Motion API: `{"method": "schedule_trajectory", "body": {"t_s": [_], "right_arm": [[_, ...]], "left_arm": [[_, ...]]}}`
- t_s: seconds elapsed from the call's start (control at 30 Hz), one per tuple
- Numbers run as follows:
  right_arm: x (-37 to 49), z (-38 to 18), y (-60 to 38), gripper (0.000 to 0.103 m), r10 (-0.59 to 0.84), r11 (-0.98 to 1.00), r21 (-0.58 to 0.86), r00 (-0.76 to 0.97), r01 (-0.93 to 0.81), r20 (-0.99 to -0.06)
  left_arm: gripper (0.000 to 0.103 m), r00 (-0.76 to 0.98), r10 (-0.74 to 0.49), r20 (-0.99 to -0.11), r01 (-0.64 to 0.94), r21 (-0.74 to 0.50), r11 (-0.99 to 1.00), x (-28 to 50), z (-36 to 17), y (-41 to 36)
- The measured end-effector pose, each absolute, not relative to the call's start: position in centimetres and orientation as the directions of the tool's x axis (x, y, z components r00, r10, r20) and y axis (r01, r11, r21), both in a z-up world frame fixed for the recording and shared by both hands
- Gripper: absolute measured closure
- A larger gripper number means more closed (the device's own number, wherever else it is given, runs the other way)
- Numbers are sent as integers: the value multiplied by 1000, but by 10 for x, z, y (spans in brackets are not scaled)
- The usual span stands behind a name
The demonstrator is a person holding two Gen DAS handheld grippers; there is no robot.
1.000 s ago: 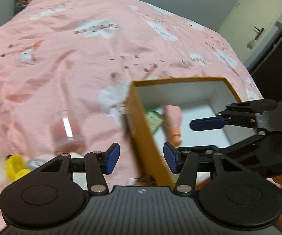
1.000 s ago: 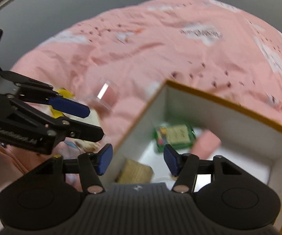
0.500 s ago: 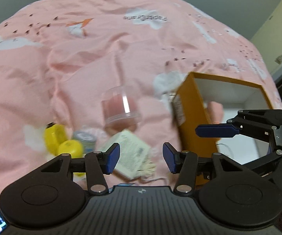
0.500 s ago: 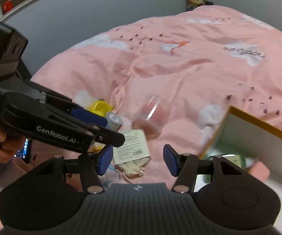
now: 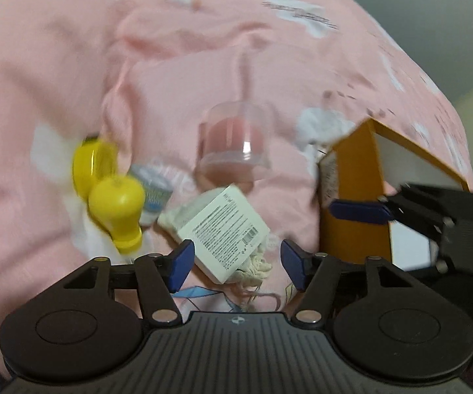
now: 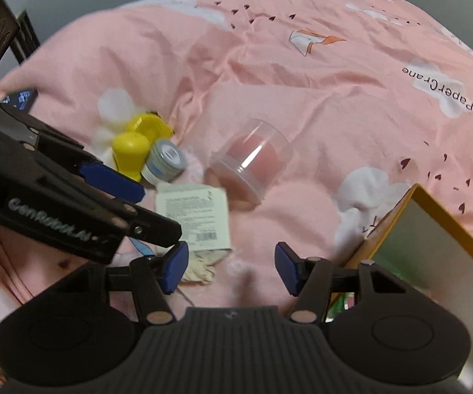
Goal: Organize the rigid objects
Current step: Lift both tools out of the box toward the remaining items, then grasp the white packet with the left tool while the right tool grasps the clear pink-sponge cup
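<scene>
My left gripper (image 5: 236,264) is open and empty, just above a white labelled box (image 5: 223,226) that lies on a cream string pouch. My right gripper (image 6: 229,267) is open and empty, near the same white box (image 6: 193,215). A clear plastic jar with a pink inside (image 5: 233,141) lies on its side beyond the box; it also shows in the right wrist view (image 6: 252,161). A yellow bulb-shaped toy (image 5: 115,203) and a small grey-lidded tin (image 6: 167,157) lie to the left. An orange cardboard box (image 5: 354,197) stands open at the right.
Everything lies on a pink bed cover with white clouds (image 6: 302,75). The right gripper's fingers (image 5: 361,211) reach in front of the orange box in the left wrist view. A phone (image 6: 19,97) lies at the far left. The orange box's rim (image 6: 397,220) is at lower right.
Both grippers have swung left, away from the inside of the orange box and over the loose items on the bed. They stayed open and empty.
</scene>
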State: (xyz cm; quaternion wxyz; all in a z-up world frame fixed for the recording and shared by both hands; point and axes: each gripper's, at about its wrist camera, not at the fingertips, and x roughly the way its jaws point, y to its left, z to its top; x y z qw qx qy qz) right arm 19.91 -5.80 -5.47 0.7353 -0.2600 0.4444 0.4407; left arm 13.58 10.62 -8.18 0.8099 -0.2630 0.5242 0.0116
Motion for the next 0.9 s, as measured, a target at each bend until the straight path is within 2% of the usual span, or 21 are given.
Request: {"method": "schedule_trajectory", "body": {"t_s": [0.23,0.47,0.67,0.83,0.9], "right_arm": [[203,-62,-54,45,398,433,-15,206,-901,-894],[208,-70,-47,44,381,414,-40,213,-910,-899],[206,-77,-40,44,356,368,-108,247,-924,-901],[209,-82,-36,45,342,359,-118,248,-926,-906],[210,-84,-35,45,338,361,-125,254,-924,-906]], "left_arm": [[28,445,-180,-877,-398,-374,838,139,-102,104],[27,423,-182,-888,-441,-378,814,147,-119,107],[17,425,-196,-884,-439,-391,809,153,-128,105],[20,428,-211,-879,-436,-405,804,157,-133,105],[26,425,-222,-878,-422,-409,809,155,-131,105]]}}
